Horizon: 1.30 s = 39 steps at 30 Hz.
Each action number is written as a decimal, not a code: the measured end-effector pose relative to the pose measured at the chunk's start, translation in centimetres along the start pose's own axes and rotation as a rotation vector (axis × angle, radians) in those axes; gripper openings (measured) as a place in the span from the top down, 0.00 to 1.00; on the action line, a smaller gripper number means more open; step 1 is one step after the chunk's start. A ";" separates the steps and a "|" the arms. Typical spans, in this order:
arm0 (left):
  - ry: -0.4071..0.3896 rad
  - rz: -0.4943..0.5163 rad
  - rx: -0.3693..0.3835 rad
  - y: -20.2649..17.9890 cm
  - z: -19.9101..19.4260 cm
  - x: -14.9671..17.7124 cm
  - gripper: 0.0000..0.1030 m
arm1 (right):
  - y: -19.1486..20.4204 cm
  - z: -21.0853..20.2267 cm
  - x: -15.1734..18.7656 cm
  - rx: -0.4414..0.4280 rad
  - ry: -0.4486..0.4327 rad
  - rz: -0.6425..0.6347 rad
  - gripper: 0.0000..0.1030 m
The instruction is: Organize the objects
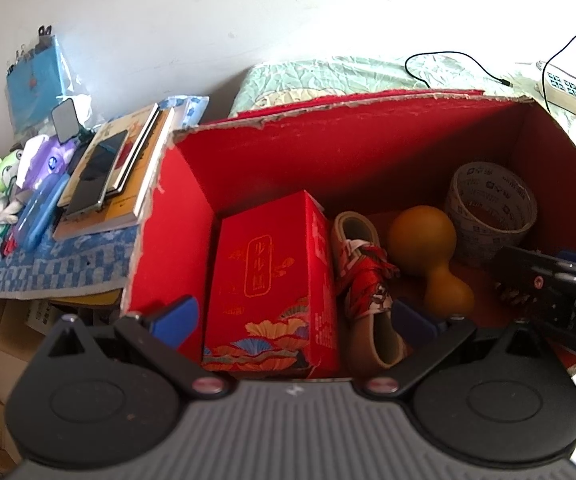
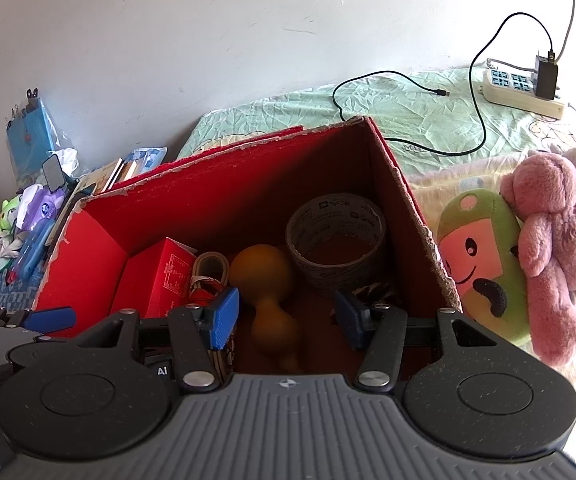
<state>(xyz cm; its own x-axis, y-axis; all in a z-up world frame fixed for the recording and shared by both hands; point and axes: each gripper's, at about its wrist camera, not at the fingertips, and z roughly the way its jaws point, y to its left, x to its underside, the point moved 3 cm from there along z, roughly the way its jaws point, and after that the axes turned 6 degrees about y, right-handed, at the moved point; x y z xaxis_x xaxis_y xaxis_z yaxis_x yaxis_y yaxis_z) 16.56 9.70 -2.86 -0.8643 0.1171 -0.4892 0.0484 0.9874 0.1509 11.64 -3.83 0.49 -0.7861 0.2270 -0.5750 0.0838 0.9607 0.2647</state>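
Red cardboard storage box point(image 1: 368, 148) with torn rims sits on the bed point(image 2: 400, 108), holding a red printed carton point(image 1: 271, 284) upright at its left, a small patterned shoe point(image 1: 364, 280) just beside it, an orange gourd-shaped toy point(image 1: 428, 256) and a roll of printed packing tape point(image 1: 492, 208) at the right. Left gripper point(image 1: 294, 320) and right gripper point(image 2: 285, 318) hover over the box, fingers spread apart and empty. 2 plush toys point(image 2: 528, 256) lie outside.

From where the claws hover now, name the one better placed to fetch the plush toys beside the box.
Right. The right claw is open and empty by the red box's right wall, with the green plush and pink plush just outside. The left claw, open too, sits over the far side.
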 end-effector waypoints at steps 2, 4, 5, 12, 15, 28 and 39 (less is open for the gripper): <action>-0.001 0.000 0.002 0.0 0.0 0.0 0.01 | 0.0 -0.1 -0.1 0.005 0.003 0.004 0.46; -0.004 0.001 0.001 0.1 0.0 -0.1 0.01 | 0.1 -0.4 -0.2 0.016 -0.011 0.000 0.46; -0.006 0.001 -0.001 0.2 0.0 -0.2 0.01 | 0.2 -0.6 -0.3 0.028 -0.027 -0.009 0.45; -0.061 -0.004 -0.011 0.8 -0.7 -0.7 0.01 | -0.4 -1.0 -0.4 0.047 -0.068 0.001 0.45; -0.063 -0.006 -0.006 0.8 -0.7 -0.7 0.01 | -0.5 -1.0 -0.1 0.032 -0.068 0.009 0.45; -0.080 -0.002 -0.005 0.6 -3.2 0.5 0.00 | 0.4 -2.9 0.8 0.009 -0.099 -0.022 0.45; -0.103 -0.002 0.007 0.5 -5.0 1.9 0.00 | 0.2 -4.9 2.2 0.033 -0.150 -0.010 0.45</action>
<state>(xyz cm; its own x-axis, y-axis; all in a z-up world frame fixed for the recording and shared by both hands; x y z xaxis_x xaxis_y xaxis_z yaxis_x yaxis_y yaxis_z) 12.45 9.87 0.61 -0.8082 0.1249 -0.5756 0.0500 0.9883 0.1442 6.93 -3.91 3.08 -0.6870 0.2363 -0.6872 0.0987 0.9672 0.2339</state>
